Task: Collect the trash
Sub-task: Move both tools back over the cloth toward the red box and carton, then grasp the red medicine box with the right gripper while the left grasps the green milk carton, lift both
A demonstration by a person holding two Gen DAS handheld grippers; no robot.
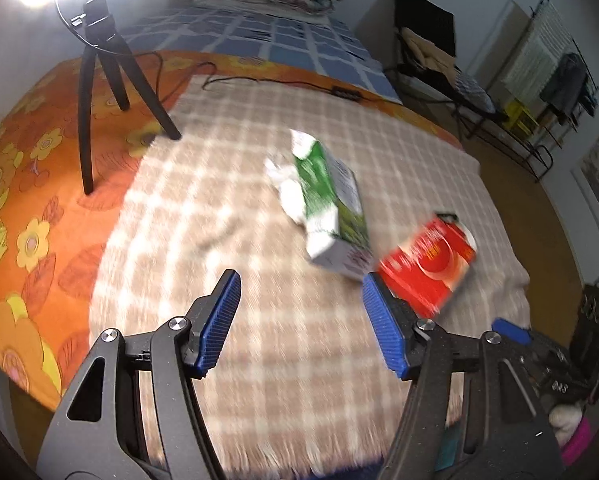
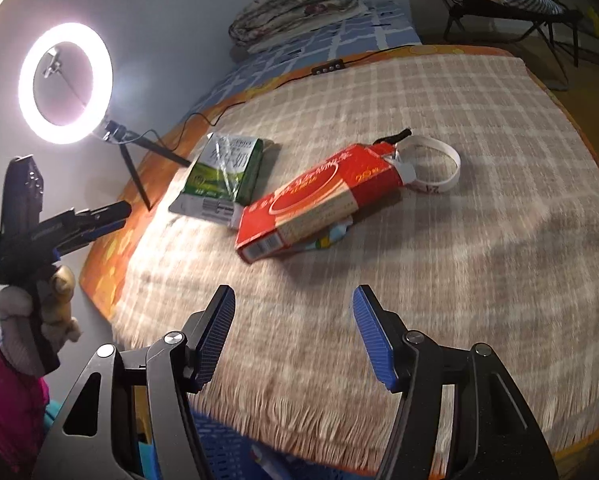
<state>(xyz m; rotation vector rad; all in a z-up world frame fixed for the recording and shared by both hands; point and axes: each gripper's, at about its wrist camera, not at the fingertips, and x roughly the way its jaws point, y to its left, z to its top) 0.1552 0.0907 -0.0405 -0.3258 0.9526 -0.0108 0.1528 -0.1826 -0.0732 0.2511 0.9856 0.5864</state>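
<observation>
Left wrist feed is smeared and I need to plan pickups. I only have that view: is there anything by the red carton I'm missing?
Observer: Yes. A white band lies looped right beside the far end of the red carton.
Operator: Anything under the carton?
Observer: A blue-patterned scrap pokes out from beneath its near right edge.
Operator: Bin?
Observer: What looks like a blue slotted basket sits below the blanket fringe, under the open right gripper.

A fuzzy woven checked blanket (image 2: 419,240) bears a glossy red cardboard carton (image 2: 315,204) and a shiny plastic-wrapped green pack (image 2: 223,172).
</observation>
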